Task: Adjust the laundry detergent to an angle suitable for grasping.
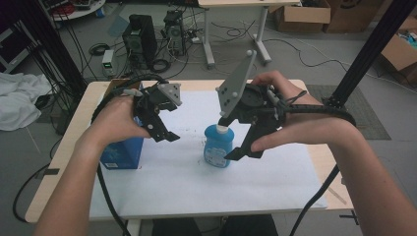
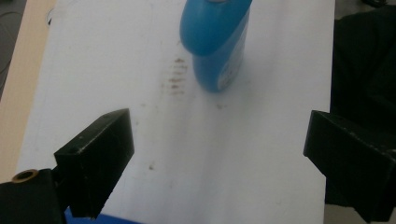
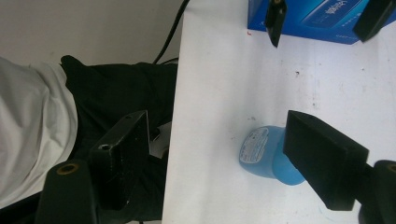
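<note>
At the left of the high view a blue cardboard box (image 1: 123, 151) with white print stands on the white sheet (image 1: 187, 187) that covers the pale wooden table (image 1: 64, 142); the person's left hand (image 1: 115, 120) hides most of its top. Just right of the box, the left gripper (image 1: 167, 132) hangs above the sheet, its black jaws well apart with only bare sheet between them. In the left gripper view, faint brown smudges (image 2: 176, 77) mark the paper in front of the bottle.

The blue plastic bottle (image 1: 218, 146) with a pale cap and a round printed label stands upright near the middle of the sheet, apart from the box. Its cap is hard to make out under the right gripper's body. The right gripper (image 1: 235, 142) comes down over the bottle with jaws spread; whether either pad touches it I cannot tell. In the right gripper view one jaw covers part of the bottle, which is free of any squeeze.
</note>
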### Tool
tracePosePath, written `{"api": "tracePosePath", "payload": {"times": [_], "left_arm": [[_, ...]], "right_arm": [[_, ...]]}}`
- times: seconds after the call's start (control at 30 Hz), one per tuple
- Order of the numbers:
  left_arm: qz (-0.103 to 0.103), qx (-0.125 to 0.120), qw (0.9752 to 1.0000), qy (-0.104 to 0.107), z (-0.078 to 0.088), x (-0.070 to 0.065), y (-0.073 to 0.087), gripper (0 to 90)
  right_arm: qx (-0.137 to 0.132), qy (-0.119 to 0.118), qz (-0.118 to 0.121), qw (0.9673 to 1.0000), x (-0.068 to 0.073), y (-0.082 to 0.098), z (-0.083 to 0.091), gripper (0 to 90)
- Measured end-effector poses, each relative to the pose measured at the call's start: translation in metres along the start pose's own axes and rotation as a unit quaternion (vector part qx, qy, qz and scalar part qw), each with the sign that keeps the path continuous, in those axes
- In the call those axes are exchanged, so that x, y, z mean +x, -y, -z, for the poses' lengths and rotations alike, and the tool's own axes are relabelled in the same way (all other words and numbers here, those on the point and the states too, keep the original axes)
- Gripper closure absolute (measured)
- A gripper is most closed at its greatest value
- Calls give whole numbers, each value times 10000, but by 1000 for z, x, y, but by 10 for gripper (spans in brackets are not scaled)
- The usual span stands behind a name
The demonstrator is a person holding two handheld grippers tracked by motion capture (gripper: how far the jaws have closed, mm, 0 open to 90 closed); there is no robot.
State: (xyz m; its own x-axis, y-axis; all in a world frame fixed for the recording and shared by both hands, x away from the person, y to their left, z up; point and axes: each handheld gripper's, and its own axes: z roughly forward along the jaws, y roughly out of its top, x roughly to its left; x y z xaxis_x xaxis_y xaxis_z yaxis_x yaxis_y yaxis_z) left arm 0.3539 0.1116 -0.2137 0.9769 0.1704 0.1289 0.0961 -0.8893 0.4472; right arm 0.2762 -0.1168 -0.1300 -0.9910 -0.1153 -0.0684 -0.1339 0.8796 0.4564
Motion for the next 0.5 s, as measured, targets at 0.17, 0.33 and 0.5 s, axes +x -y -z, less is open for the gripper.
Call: {"api": "tracePosePath", "payload": {"times": [0.17, 0.33, 0.5], "left_arm": [[-29, -162, 9998, 78, -17, 0, -7, 77], [-9, -302, 9995, 122, -27, 1, -11, 75], [-1, -307, 9994, 140, -43, 2, -17, 72]], "right_arm": [[-2, -8, 2, 10000, 1, 2, 0, 229], [6, -27, 14, 10000, 2, 3, -1, 231], [-14, -20, 27, 10000, 2, 4, 0, 231]]}}
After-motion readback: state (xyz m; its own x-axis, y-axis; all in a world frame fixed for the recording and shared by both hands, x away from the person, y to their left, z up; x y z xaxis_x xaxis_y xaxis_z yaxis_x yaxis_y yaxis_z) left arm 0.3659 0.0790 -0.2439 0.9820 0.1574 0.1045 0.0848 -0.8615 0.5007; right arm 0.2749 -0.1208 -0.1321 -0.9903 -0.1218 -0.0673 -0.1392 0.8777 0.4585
